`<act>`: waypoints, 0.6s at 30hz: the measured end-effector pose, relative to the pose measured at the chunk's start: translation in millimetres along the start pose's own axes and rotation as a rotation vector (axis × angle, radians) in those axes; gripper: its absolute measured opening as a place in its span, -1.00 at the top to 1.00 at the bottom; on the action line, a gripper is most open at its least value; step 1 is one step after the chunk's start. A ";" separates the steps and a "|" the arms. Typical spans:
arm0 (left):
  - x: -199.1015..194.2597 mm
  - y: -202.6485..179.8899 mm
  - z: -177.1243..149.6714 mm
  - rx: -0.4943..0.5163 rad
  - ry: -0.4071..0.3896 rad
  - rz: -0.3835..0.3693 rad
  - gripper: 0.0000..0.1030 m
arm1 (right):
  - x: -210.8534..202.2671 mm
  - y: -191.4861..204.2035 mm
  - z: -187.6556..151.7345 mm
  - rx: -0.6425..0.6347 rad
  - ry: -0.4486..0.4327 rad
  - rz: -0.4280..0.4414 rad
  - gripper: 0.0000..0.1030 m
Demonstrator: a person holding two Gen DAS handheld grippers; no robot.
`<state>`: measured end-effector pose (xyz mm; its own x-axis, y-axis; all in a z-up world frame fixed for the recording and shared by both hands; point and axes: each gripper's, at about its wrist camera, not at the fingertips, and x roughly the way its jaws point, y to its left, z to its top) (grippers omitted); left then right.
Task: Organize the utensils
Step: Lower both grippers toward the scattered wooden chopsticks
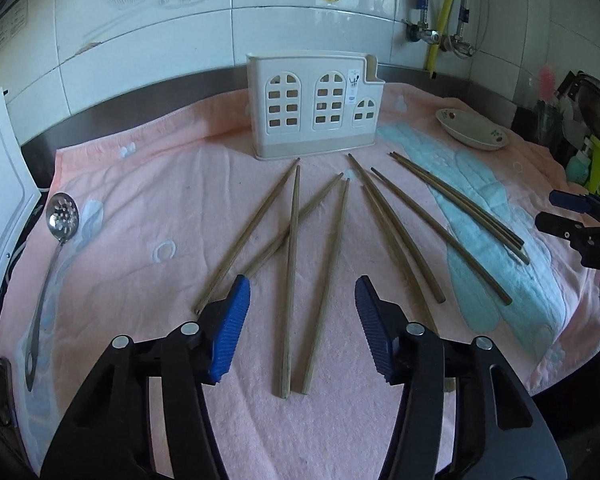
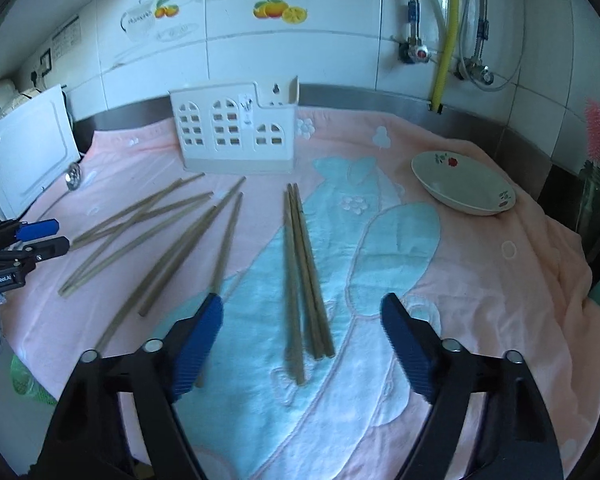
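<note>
Over the chopsticks [image 1: 292, 280], both claws gape with nothing gripped; left claw [image 2: 40, 236] reads "GenRobot.AI".

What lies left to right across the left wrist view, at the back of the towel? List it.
Slotted spoon → white utensil holder → small dish → right gripper, at the frame's edge.

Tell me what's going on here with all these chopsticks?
A person holds a gripper in each hand over a pink towel strewn with loose chopsticks. The left gripper hangs open above two chopsticks; the right gripper hangs open above a bundle of chopsticks. Neither grips anything yet. The white holder at the back looks empty, and a slotted spoon lies at the left edge.
</note>
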<state>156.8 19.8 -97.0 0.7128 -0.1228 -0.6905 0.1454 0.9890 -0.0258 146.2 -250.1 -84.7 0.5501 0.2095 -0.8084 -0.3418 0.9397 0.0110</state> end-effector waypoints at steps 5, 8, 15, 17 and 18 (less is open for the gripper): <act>10.7 4.8 0.9 -0.009 0.026 -0.023 0.24 | 19.2 -6.9 5.1 -0.039 0.045 0.011 -0.20; 15.6 8.1 1.5 -0.015 0.036 -0.026 0.31 | 31.4 -10.5 8.1 -0.054 0.071 0.018 0.00; 26.9 13.9 2.2 -0.029 0.064 -0.047 0.44 | 57.7 -18.0 14.6 -0.076 0.127 0.047 0.54; 29.1 13.9 2.8 -0.027 0.069 -0.049 0.49 | 64.9 -18.0 15.2 -0.090 0.145 0.052 0.59; 29.9 14.0 3.0 -0.026 0.071 -0.050 0.49 | 68.3 -17.4 15.2 -0.101 0.151 0.053 0.66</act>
<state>182.2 29.7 -115.9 0.6546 -0.1673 -0.7372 0.1616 0.9836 -0.0798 201.3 -248.0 -131.1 0.4110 0.2076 -0.8877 -0.4461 0.8950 0.0027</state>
